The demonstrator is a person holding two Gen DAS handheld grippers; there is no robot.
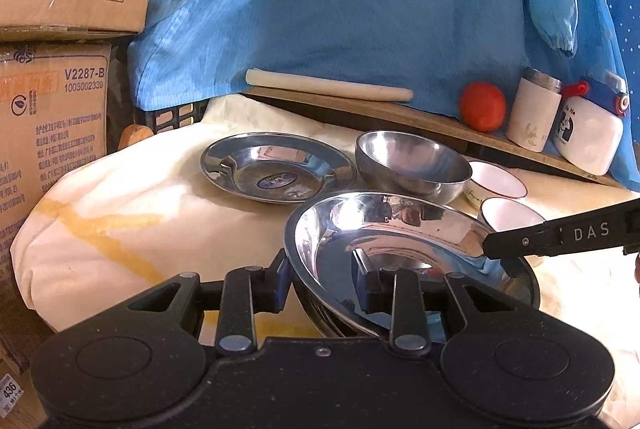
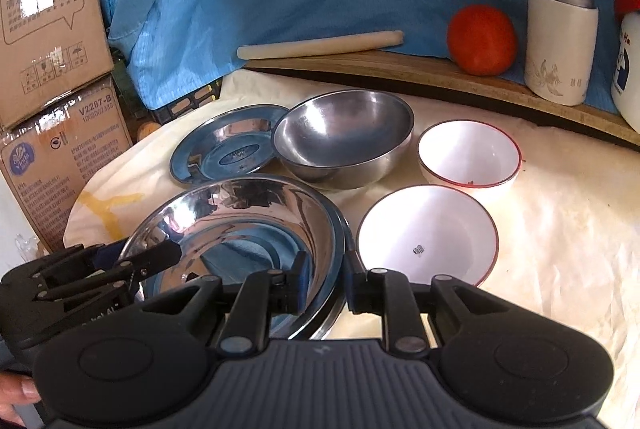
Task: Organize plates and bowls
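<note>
A shiny steel plate lies nearest me on top of other steel plates on the cream cloth; it also shows in the right wrist view. My left gripper straddles its near-left rim, one finger inside, one outside. My right gripper straddles its right rim the same way and reaches in from the right in the left wrist view. Whether either jaw pinches the rim I cannot tell. Behind lie a single steel plate, a steel bowl and two white bowls.
A wooden board at the back carries a pale rolling pin, a tomato, a white flask and a white bottle. Cardboard boxes stand at left. Blue fabric hangs behind.
</note>
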